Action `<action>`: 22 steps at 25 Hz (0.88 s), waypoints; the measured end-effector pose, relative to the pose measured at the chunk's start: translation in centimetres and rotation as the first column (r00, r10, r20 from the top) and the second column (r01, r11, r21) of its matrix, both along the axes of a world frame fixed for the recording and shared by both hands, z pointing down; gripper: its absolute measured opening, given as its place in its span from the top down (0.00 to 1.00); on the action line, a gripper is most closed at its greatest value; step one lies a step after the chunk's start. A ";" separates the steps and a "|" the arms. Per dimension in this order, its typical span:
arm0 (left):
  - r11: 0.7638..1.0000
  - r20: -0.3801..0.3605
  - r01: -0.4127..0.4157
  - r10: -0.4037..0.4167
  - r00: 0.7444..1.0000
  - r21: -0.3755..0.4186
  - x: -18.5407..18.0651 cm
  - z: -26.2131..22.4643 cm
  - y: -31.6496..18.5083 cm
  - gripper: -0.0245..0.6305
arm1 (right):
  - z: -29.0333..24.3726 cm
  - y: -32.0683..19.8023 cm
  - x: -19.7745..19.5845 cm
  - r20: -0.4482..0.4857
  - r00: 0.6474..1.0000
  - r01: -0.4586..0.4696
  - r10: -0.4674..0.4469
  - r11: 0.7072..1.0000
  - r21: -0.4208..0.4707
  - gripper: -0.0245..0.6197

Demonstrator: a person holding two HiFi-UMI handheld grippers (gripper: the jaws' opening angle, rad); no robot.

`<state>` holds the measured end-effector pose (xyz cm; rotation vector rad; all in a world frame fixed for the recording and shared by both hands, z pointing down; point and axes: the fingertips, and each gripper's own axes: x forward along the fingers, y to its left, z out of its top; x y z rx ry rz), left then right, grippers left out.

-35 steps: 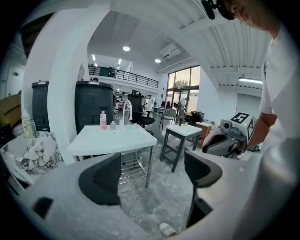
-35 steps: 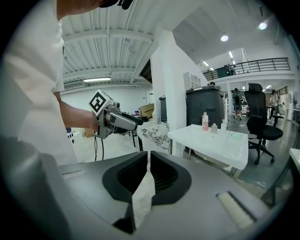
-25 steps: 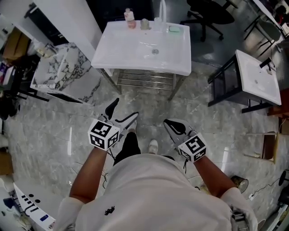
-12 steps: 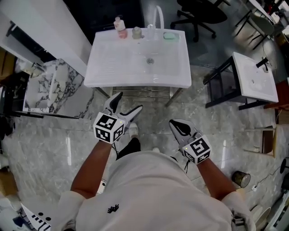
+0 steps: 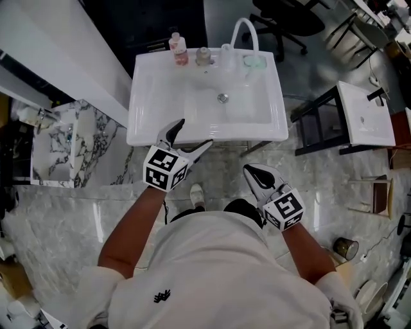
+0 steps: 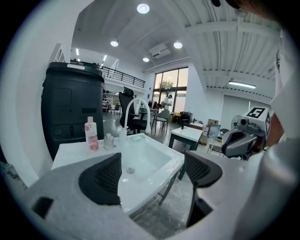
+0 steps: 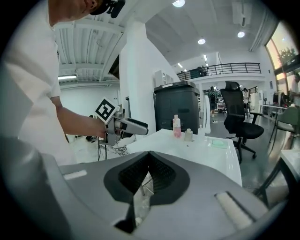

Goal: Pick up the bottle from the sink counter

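Note:
A pink bottle (image 5: 178,49) with a white cap stands upright at the back left of the white sink counter (image 5: 154,103). It shows in the left gripper view as the bottle (image 6: 91,135) and in the right gripper view as the bottle (image 7: 176,126). My left gripper (image 5: 191,133) is open and empty, over the counter's front edge, well short of the bottle. In its own view the left gripper (image 6: 150,173) frames the basin. My right gripper (image 5: 249,170) is shut with nothing in it, held over the floor in front of the sink. In its own view the right gripper (image 7: 149,157) has its pads together.
Beside the bottle stand a small jar (image 5: 203,56), a curved white faucet (image 5: 244,32) and a green soap (image 5: 255,62). A second sink on a dark stand (image 5: 369,115) is at the right. A marble slab (image 5: 58,148) leans at the left. An office chair (image 5: 289,16) is behind.
The person has stepped up to the sink, which now lies closer. The left gripper has moved forward over the counter's front edge. Both grippers keep their jaw states.

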<state>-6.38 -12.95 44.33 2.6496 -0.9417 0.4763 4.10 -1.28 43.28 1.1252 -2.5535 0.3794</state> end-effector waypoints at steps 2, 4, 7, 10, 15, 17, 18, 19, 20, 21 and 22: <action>1.000 0.011 -0.003 0.003 1.000 -0.001 -0.6 0.7 -2.0 0.32 | -0.2 -1.5 -0.8 0.003 1.000 -0.014 0.014 1.000 0.002 0.94; 1.000 0.014 0.010 -0.010 1.000 -0.012 -1.0 1.6 -3.8 0.32 | -0.4 -2.5 -1.3 0.005 1.000 -0.020 0.020 1.000 -0.005 0.94; 0.999 0.012 0.035 -0.035 0.999 -0.027 -0.7 2.9 -6.6 0.33 | 0.0 -4.3 -1.0 0.005 1.000 -0.017 0.018 1.000 -0.026 0.94; 0.998 0.018 0.058 -0.057 0.998 -0.038 0.3 4.1 -9.3 0.33 | 0.6 -6.6 -0.1 0.003 1.000 -0.002 0.003 0.999 -0.043 0.94; 0.989 0.033 0.140 -0.138 0.990 -0.049 1.7 5.7 -14.6 0.34 | 0.7 -11.5 1.5 0.005 0.998 0.067 -0.066 0.996 -0.052 0.94; 0.984 0.045 0.172 -0.170 0.985 -0.051 2.5 6.5 -16.9 0.34 | 0.5 -13.6 2.4 0.007 0.996 0.091 -0.091 0.994 -0.055 0.94; 0.981 0.051 0.185 -0.183 0.982 -0.052 2.8 6.9 -18.1 0.34 | 0.4 -14.6 2.8 0.005 0.995 0.103 -0.103 0.993 -0.056 0.94; 0.979 0.056 0.198 -0.195 0.979 -0.052 3.1 7.3 -19.3 0.34 | 0.4 -15.6 3.2 0.004 0.994 0.114 -0.114 0.992 -0.057 0.94; 0.976 0.060 0.210 -0.206 0.977 -0.052 3.4 7.7 -20.5 0.34 | 0.4 -16.6 3.6 0.002 0.992 0.123 -0.123 0.991 -0.058 0.94; 0.974 0.064 0.220 -0.217 0.974 -0.052 3.7 8.2 -21.7 0.35 | 0.6 -17.5 4.1 0.000 0.991 0.131 -0.131 0.990 -0.060 0.94; 0.972 0.067 0.229 -0.226 0.972 -0.051 4.0 8.6 -22.8 0.35 | 0.8 -18.2 4.5 -0.001 0.991 0.136 -0.137 0.988 -0.065 0.94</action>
